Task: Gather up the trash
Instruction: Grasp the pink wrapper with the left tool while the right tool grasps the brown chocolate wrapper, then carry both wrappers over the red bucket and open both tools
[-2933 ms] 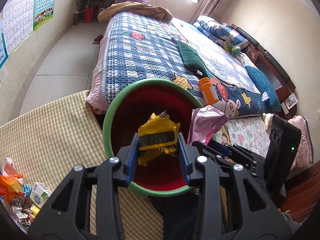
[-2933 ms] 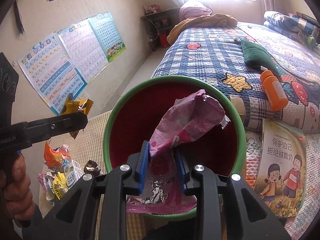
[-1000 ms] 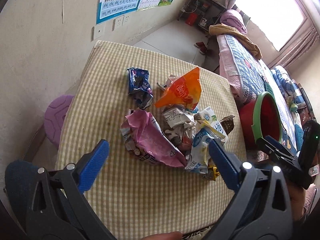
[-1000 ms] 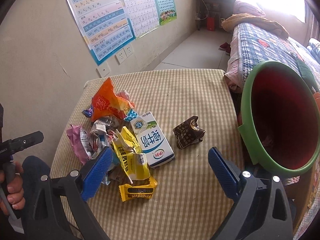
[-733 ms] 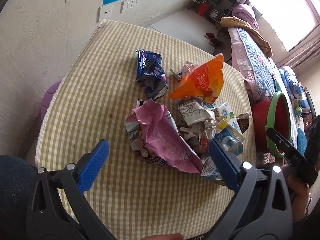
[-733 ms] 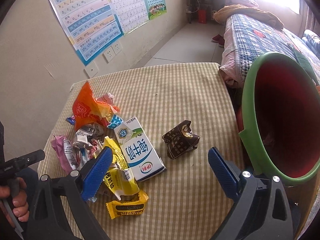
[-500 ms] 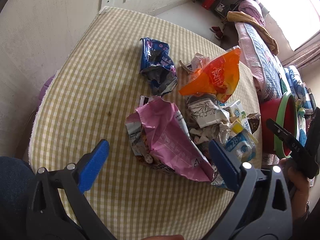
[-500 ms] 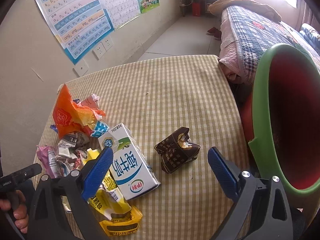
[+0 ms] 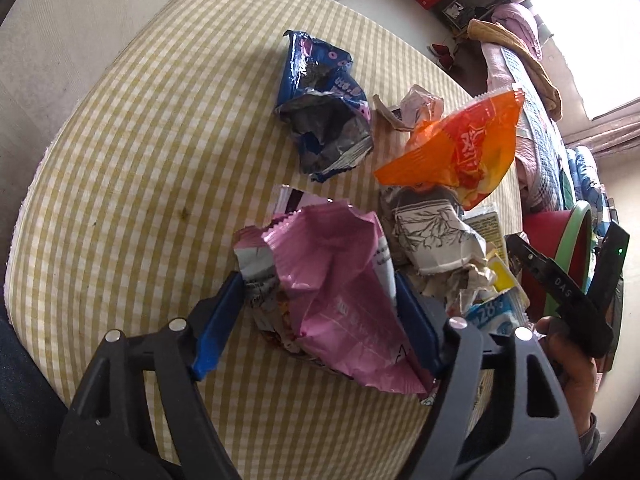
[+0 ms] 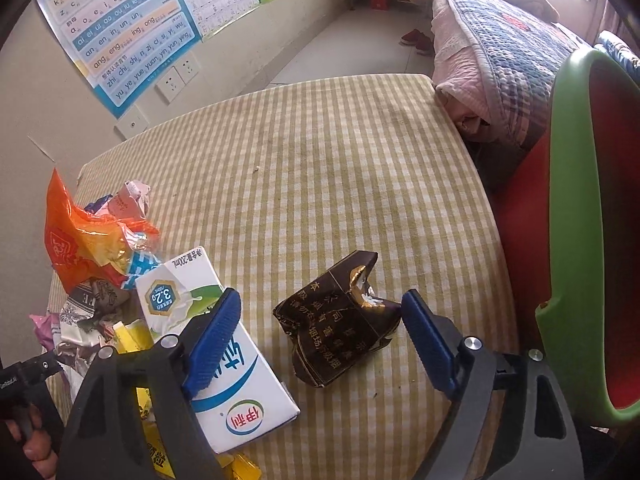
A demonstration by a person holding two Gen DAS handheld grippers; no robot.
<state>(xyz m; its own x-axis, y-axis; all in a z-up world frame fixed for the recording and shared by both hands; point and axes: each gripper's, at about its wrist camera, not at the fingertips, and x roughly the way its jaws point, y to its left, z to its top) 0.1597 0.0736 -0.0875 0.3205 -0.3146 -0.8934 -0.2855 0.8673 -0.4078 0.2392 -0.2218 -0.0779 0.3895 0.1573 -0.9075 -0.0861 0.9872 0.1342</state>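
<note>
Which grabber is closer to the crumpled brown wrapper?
The right gripper: its open fingers sit either side of the brown wrapper. The left gripper is over at the trash pile, around the pink wrapper.

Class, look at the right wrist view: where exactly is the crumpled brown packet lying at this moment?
The brown packet lies on the checked tablecloth, between the open right gripper fingers, with the milk carton to its left.
</note>
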